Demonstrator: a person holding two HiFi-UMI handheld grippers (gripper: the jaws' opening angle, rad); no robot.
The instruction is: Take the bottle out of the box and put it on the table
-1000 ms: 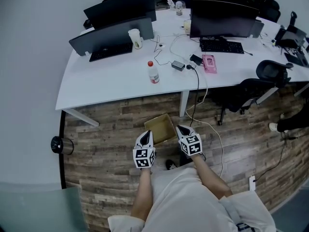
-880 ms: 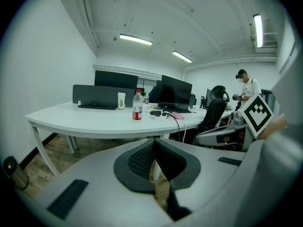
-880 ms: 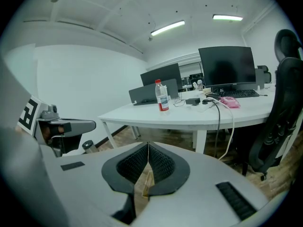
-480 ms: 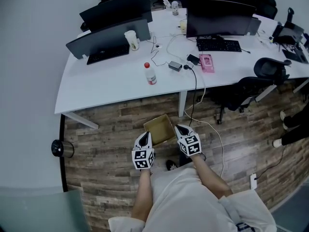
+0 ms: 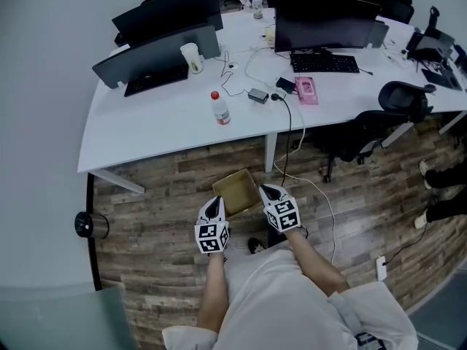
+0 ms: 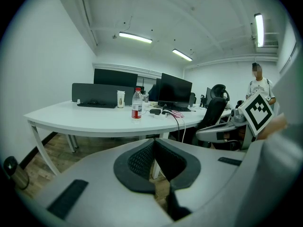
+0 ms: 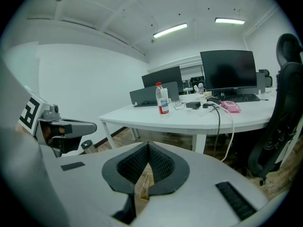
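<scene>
A clear bottle [image 5: 217,109] with a red cap and red label stands upright on the white table [image 5: 160,130]; it also shows as the bottle [image 6: 137,104] in the left gripper view and the bottle [image 7: 163,99] in the right gripper view. An open brown cardboard box [image 5: 237,192] sits on the wooden floor below the table's front edge, its inside looking bare. My left gripper [image 5: 216,204] hovers at the box's left near corner, and my right gripper [image 5: 267,193] at its right side. Both are shut with nothing held, as the left gripper [image 6: 154,141] and right gripper [image 7: 147,144] show.
Monitors [image 5: 321,20], keyboards [image 5: 325,63], a cup [image 5: 192,57], a pink item [image 5: 306,91] and cables crowd the table's back. A cable [image 5: 292,159] hangs to the floor right of the box. Office chair [image 5: 379,122] at right; a small round can [image 5: 91,224] at left.
The head view has drifted slightly, so the table and bottle sit a little higher and further left in the frame. Both grippers and the box keep their places.
</scene>
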